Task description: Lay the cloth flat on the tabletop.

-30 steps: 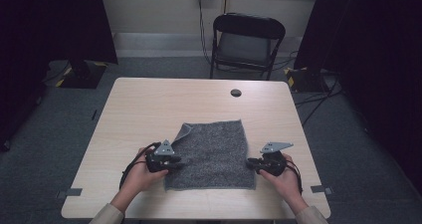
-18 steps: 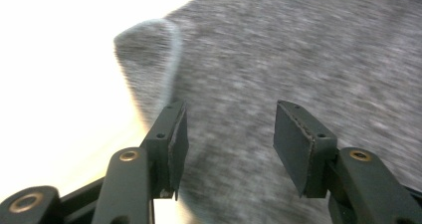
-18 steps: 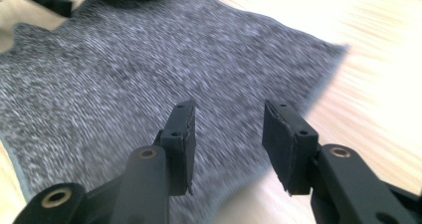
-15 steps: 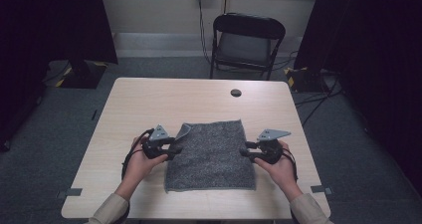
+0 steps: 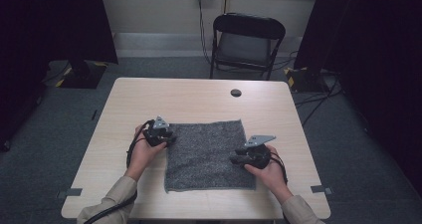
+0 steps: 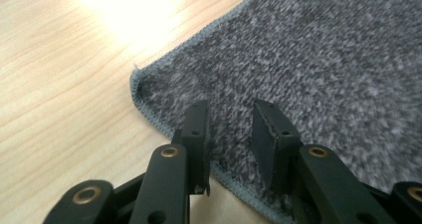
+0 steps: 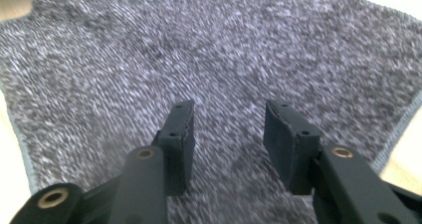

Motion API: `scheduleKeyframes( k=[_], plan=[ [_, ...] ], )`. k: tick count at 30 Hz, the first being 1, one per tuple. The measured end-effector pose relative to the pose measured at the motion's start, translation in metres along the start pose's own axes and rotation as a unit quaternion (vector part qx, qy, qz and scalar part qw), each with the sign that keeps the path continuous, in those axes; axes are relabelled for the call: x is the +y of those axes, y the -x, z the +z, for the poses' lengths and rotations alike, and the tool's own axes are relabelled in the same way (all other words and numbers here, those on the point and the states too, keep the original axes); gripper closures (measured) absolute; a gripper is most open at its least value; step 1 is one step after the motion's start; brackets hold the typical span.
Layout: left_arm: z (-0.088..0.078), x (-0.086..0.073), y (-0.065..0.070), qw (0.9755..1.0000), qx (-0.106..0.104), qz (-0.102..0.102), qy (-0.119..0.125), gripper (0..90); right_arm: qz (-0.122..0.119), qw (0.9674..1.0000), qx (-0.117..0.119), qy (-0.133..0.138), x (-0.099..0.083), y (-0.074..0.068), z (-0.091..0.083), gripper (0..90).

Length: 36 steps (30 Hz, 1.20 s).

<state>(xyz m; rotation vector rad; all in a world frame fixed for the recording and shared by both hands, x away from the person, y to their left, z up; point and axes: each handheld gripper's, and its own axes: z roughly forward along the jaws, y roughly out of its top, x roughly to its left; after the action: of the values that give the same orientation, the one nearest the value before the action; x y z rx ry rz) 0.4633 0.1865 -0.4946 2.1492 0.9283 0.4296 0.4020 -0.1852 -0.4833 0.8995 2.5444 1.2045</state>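
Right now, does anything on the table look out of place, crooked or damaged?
Nothing stands out. The grey cloth lies flat on the table, slightly askew to its edges, with its stitched hem intact. A small dark round thing sits apart near the far edge; what it is cannot be told.

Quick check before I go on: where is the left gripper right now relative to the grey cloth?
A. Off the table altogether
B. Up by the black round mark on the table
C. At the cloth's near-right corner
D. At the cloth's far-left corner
D: in the high view the left gripper sits at the far-left corner of the grey cloth, and its own view shows that rounded corner just ahead of its open jaws.
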Motion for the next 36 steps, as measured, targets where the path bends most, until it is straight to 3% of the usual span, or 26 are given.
scheduleKeyframes(
  k=[5, 9, 13, 14, 17, 18, 19, 21, 23, 30, 36],
  plan=[
    [0.010, 0.008, -0.007, 0.9999, 0.017, 0.004, 0.002, 61.5, -0.008, 0.9996, -0.017, -0.020, -0.008, 0.003, 0.004, 49.1],
    [0.017, 0.015, -0.011, 0.9997, 0.023, 0.008, -0.001, 59.4, -0.006, 0.9997, -0.019, -0.015, -0.007, 0.006, 0.007, 47.0],
    [0.023, 0.020, -0.016, 0.9996, 0.030, -0.003, -0.002, 54.7, -0.007, 0.9992, -0.033, -0.020, -0.002, 0.011, 0.013, 38.3],
    [0.023, 0.020, -0.016, 0.9996, 0.029, -0.004, 0.002, 48.6, 0.003, 0.9993, -0.032, -0.019, -0.001, 0.013, 0.013, 33.2],
    [0.018, 0.018, -0.014, 0.9989, 0.003, -0.038, 0.028, 41.4, 0.000, 0.9993, -0.035, -0.010, 0.000, 0.013, 0.010, 30.4],
    [0.016, 0.018, -0.012, 0.9988, -0.006, -0.041, 0.027, 34.7, 0.000, 0.9995, -0.032, -0.003, -0.001, 0.012, 0.006, 28.4],
    [0.013, 0.017, -0.010, 0.9985, -0.015, -0.043, 0.030, 33.3, 0.004, 0.9994, -0.034, -0.003, -0.001, 0.011, 0.004, 26.4],
    [0.007, 0.015, -0.006, 0.9985, -0.026, -0.036, 0.032, 30.8, 0.009, 0.9993, -0.035, -0.003, -0.001, 0.011, 0.002, 24.6],
    [-0.002, 0.012, 0.000, 0.9971, -0.043, -0.048, 0.041, 27.6, 0.018, 0.9993, -0.033, 0.005, -0.002, 0.009, -0.005, 24.1],
    [-0.019, 0.006, 0.015, 0.9963, -0.059, -0.041, 0.047, 21.3, 0.022, 0.9995, -0.013, 0.020, -0.004, -0.002, -0.018, 19.3],
    [-0.029, -0.001, 0.025, 0.9956, -0.073, -0.039, 0.044, 17.2, 0.023, 0.9996, -0.005, 0.017, -0.006, -0.012, -0.018, 18.4]
  ],
)
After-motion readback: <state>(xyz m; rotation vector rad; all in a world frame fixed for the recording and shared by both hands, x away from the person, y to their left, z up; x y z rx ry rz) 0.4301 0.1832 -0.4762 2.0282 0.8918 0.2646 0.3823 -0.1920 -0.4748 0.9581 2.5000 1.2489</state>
